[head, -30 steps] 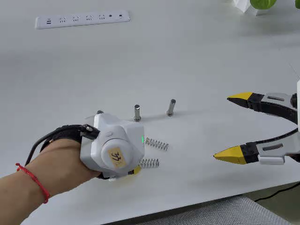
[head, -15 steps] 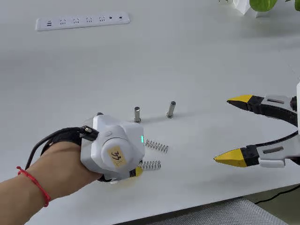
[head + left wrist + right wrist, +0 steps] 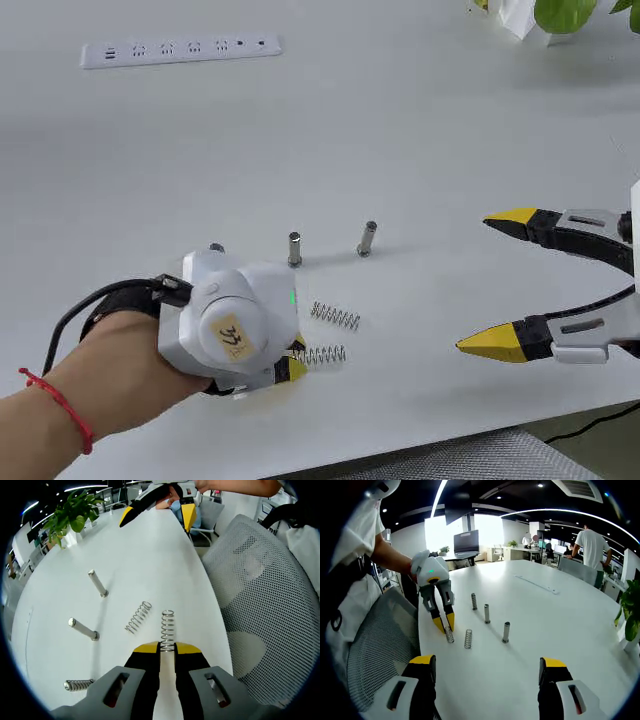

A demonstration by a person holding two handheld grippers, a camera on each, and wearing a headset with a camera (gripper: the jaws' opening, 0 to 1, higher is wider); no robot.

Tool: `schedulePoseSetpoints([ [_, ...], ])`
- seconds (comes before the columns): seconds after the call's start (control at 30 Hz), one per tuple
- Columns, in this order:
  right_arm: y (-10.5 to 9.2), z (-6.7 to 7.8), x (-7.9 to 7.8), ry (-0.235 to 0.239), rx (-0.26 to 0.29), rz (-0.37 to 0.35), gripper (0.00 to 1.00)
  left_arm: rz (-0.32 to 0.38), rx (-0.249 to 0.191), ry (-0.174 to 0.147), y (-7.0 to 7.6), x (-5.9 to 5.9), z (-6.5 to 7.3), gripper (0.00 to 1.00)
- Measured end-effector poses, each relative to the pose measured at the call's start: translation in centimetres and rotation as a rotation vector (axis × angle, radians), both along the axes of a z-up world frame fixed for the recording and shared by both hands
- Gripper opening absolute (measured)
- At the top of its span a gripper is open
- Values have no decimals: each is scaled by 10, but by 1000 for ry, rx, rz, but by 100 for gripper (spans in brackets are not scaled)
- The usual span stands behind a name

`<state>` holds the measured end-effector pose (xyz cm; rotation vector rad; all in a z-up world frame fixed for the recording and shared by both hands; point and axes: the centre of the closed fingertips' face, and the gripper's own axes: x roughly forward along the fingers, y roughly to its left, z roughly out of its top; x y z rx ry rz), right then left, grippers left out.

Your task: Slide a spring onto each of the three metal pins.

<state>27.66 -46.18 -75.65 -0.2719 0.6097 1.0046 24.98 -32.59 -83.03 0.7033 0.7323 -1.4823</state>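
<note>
Now left yellow-tipped gripper (image 3: 167, 647) pinched narrow on end of small coiled steel spring (image 3: 167, 626); right yellow-tipped gripper (image 3: 500, 279) wide, idle. Tip coil upright, thread straight over nearest bare silver metal pin (image 3: 83, 629).

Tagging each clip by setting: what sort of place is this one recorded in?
Most likely an open-plan office. The work lies on a long white table with a power strip on it, a mesh office chair stands at its edge, and a monitor stands further back in the room.
</note>
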Motion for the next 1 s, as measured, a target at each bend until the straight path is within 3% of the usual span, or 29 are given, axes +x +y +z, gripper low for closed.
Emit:
schedulePoseSetpoints([
  [0.2, 5, 7, 1, -9, -3, 13, 84, 43, -57, 12, -1, 2, 12, 7],
  [0.63, 38, 35, 3, -40, 25, 80, 77, 195, -252, 38, 0, 9, 55, 7],
  [1.0, 87, 62, 5, -31, 176, 90, 61, 283, -378, 16, 6, 18, 93, 7],
])
